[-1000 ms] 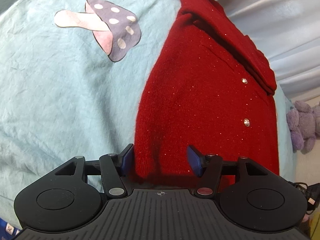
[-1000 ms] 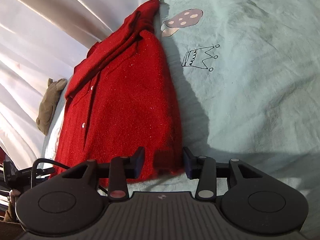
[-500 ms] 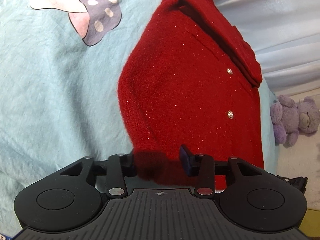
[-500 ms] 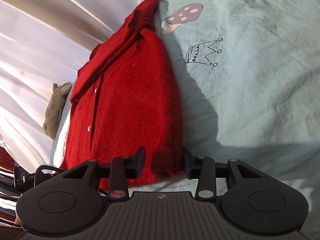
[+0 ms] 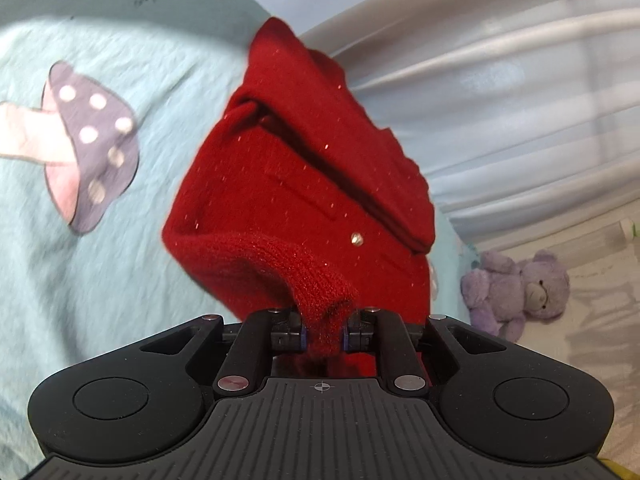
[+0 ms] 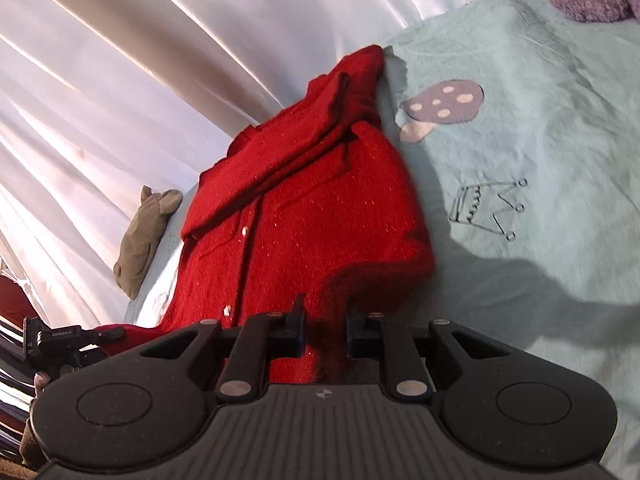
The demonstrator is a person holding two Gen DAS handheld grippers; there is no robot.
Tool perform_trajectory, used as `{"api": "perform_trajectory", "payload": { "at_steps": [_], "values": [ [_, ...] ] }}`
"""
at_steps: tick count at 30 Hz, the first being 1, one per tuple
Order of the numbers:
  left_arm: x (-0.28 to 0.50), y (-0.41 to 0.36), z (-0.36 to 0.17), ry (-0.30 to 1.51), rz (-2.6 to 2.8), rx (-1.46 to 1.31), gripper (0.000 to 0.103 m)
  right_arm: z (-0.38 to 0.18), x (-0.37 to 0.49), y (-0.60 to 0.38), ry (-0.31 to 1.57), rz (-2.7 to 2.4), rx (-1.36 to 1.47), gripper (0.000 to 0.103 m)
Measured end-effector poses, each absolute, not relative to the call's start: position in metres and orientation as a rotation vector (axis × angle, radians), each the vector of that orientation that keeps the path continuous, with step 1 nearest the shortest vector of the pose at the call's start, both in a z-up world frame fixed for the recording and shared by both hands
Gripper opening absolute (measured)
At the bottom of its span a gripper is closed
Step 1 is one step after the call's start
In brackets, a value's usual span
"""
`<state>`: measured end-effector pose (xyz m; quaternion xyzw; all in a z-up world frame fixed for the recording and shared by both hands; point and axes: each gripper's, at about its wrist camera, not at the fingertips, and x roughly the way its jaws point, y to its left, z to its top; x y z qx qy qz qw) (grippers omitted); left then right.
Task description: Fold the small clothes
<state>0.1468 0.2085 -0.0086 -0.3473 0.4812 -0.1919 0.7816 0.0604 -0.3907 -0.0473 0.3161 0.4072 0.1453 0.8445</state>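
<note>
One red cardigan (image 5: 288,184) is lying on the teal bedsheet (image 5: 100,248). Left tool (image 5: 324,334) and right tool (image 6: 323,332), both open 0.5 s ago, are now each pinching its hem, lifting it at 6 o'clock. Scribbled sheet writing at 11 o'clock is proving illegible. One purple teddy (image 5: 516,292) is sitting at 3 o'clock.
</note>
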Motion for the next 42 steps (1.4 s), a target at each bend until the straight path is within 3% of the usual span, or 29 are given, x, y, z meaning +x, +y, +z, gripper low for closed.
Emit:
{"api": "perform_trajectory", "payload": {
  "at_steps": [13,26,28,30,32,33,34,37,42],
  "values": [
    [0.245,0.201,-0.003,0.983,-0.319,-0.677,0.016,-0.028,0.164,-0.378,0.735,0.233,0.596,0.015],
    [0.305,0.188,-0.037,1.003,-0.184,-0.561,0.017,-0.061,0.237,-0.378,0.776,0.070,0.464,0.016],
    [0.303,0.192,-0.043,1.003,-0.172,-0.588,0.021,-0.067,0.241,-0.380,0.786,0.075,0.480,0.021],
    [0.295,0.199,-0.038,0.949,-0.178,-0.605,0.040,-0.066,0.240,-0.385,0.777,0.084,0.498,0.030],
    [0.282,0.208,-0.027,0.872,-0.172,-0.585,0.053,-0.058,0.230,-0.391,0.716,0.105,0.518,0.049],
    [0.276,0.212,-0.022,0.831,-0.172,-0.548,0.057,-0.052,0.221,-0.395,0.664,0.103,0.514,0.069],
    [0.271,0.215,-0.020,0.808,-0.183,-0.511,0.060,-0.046,0.212,-0.398,0.608,0.104,0.493,0.077],
    [0.265,0.219,-0.025,0.804,-0.236,-0.441,0.067,-0.039,0.199,-0.400,0.563,0.147,0.385,0.084],
    [0.275,0.204,-0.047,0.836,-0.291,-0.371,0.078,-0.059,0.216,-0.391,0.674,0.206,0.305,0.084]
  ]
}}
